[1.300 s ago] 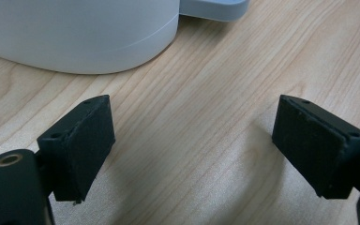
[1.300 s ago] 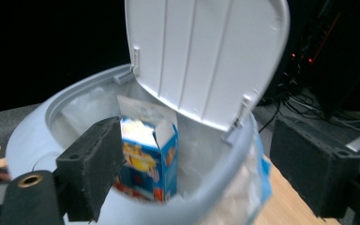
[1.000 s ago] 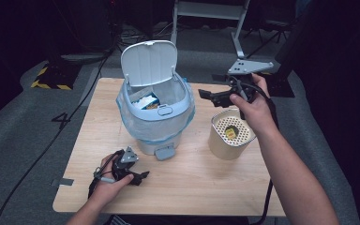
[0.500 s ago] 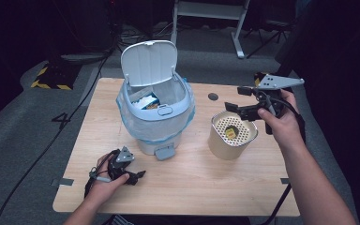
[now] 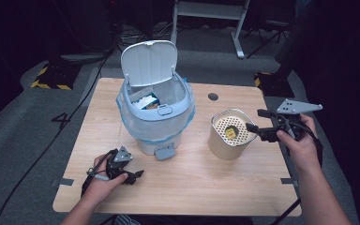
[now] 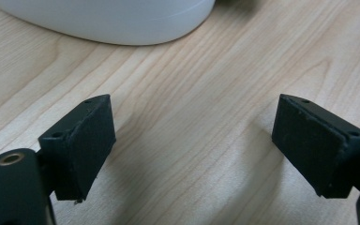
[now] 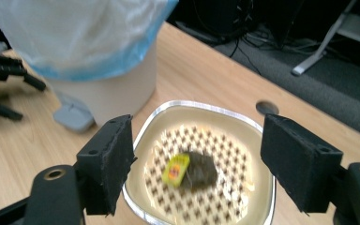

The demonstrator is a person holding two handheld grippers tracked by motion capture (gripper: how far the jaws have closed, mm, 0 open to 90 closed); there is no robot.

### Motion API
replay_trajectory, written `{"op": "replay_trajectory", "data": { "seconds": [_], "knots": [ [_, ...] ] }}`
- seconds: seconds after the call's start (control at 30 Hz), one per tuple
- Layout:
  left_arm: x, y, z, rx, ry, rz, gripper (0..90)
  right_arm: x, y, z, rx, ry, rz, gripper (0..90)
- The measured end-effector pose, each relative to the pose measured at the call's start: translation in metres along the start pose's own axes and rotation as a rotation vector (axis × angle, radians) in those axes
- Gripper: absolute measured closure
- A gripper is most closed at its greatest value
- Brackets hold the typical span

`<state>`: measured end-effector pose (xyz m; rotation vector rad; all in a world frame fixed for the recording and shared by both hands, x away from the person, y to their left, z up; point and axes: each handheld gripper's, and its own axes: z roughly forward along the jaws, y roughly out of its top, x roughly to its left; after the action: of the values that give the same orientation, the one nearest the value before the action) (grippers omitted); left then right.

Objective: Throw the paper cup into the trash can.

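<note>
1. The right gripper point(image 5: 258, 127) hovers at the 3 o'clock rim of the strainer cup point(image 5: 231, 135); its jaws, spread with nothing between them, have just been closing.
2. A tea bag point(image 7: 190, 169) with a yellow tag lies on the cup's perforated tray.
3. The left gripper point(image 5: 133, 176) rests on the surface point(image 5: 206, 180) at 7 o'clock of the bin point(image 5: 153, 110), jaws spread and empty.
4. The bin's lid stands open.

Lidded bin point(image 5: 154, 112), lid up, blue liner, stands mid-surface point(image 5: 201, 183); round hole point(image 5: 213, 96) in surface behind; grey floor around.
</note>
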<state>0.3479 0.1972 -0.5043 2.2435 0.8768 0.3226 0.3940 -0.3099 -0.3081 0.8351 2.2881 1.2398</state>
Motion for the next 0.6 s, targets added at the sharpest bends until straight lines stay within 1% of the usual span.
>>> {"op": "replay_trajectory", "data": {
  "seconds": [0.13,0.23,0.33,0.5,0.6],
  "knots": [
    [0.000,0.000,0.000,-0.001,0.001,-0.003,14.1,-0.002,-0.019,-0.005,0.019,-0.010,0.015,26.6],
    [0.000,0.000,0.000,-0.001,-0.001,-0.003,14.1,-0.003,-0.035,-0.008,0.014,-0.012,0.050,26.2],
    [0.000,0.000,0.000,-0.001,-0.001,-0.003,14.2,-0.003,-0.054,-0.010,0.006,-0.030,0.083,25.6],
    [0.000,0.000,0.000,-0.001,0.000,-0.007,14.3,-0.003,-0.082,-0.011,0.021,-0.071,0.113,24.8],
    [0.001,0.000,0.000,-0.002,0.002,-0.008,14.3,-0.001,-0.097,-0.010,0.021,-0.075,0.141,24.5]
  ]
}}
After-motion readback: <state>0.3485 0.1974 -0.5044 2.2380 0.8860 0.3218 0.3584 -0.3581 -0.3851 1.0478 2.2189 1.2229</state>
